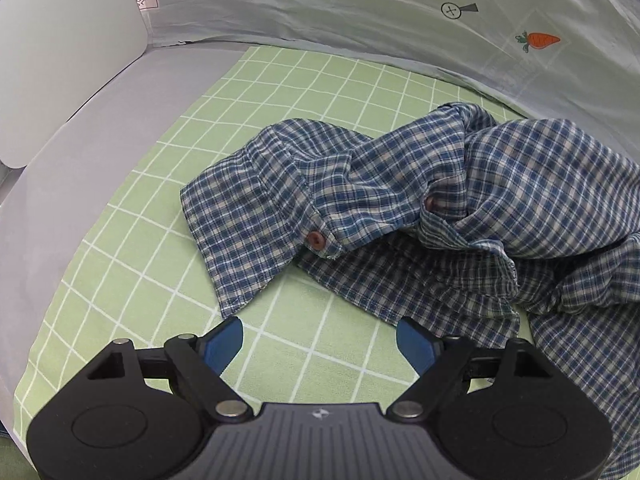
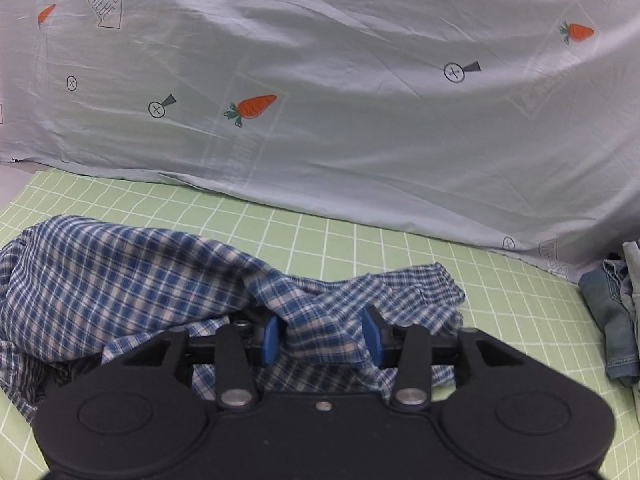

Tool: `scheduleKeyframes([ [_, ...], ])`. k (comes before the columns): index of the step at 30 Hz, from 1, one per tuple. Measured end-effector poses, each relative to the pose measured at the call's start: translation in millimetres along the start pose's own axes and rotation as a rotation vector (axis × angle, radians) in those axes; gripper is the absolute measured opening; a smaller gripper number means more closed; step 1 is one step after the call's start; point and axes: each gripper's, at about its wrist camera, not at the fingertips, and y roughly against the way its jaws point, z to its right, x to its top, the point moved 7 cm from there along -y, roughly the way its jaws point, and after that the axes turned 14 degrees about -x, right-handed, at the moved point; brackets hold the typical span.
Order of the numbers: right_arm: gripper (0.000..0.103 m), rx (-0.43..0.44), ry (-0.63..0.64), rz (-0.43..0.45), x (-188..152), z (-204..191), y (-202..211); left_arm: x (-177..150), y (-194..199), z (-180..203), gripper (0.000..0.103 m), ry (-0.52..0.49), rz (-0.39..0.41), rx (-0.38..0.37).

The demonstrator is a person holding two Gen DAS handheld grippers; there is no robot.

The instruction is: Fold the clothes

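Observation:
A crumpled blue-and-white plaid shirt [image 1: 400, 200] with brown buttons lies on the green checked cloth [image 1: 280, 100]. My left gripper [image 1: 320, 340] is open just in front of the shirt's near hem, with only the green cloth between its blue pads [image 1: 224, 340]. In the right wrist view the same shirt [image 2: 120, 280] spreads to the left. A raised fold of it runs between the blue pads [image 2: 271, 340] of my right gripper [image 2: 322, 338]. These fingers stand half apart around the fabric and do not pinch it.
A pale grey sheet with carrot prints [image 2: 320, 80] hangs along the back of the cloth. Folded denim [image 2: 616, 320] sits at the right edge. A white board [image 1: 60, 40] stands at the far left beside a bare pale surface [image 1: 60, 200].

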Motion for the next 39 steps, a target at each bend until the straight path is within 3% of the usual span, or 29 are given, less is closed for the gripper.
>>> scheduleKeyframes([
  [7, 0.050, 0.023, -0.049, -0.021, -29, -1, 25, 11, -26, 8, 0.084, -0.068, -0.060, -0.028],
  [11, 0.053, 0.035, -0.048, 0.067, -15, -14, 46, 12, -24, 4, 0.084, -0.072, -0.062, -0.035],
  [21, 0.047, 0.219, 0.015, 0.135, -19, -88, 94, 4, 15, -34, 0.084, -0.039, -0.015, -0.023],
  [27, 0.048, 0.297, 0.057, -0.023, -62, -137, 91, 0, 35, -57, 0.084, -0.057, 0.009, -0.022],
  [30, 0.055, 0.303, 0.051, -0.095, -78, -151, 83, 3, 38, -65, 0.084, -0.073, 0.014, -0.030],
  [34, 0.055, 0.298, 0.043, -0.168, -94, -165, 73, 8, 35, -68, 0.084, -0.105, 0.009, -0.051],
  [37, 0.047, 0.301, 0.035, -0.206, -98, -169, 68, 10, 31, -67, 0.084, -0.126, 0.000, -0.064],
  [39, 0.034, 0.303, 0.032, -0.227, -100, -171, 65, 11, 27, -67, 0.084, -0.131, -0.005, -0.071],
])
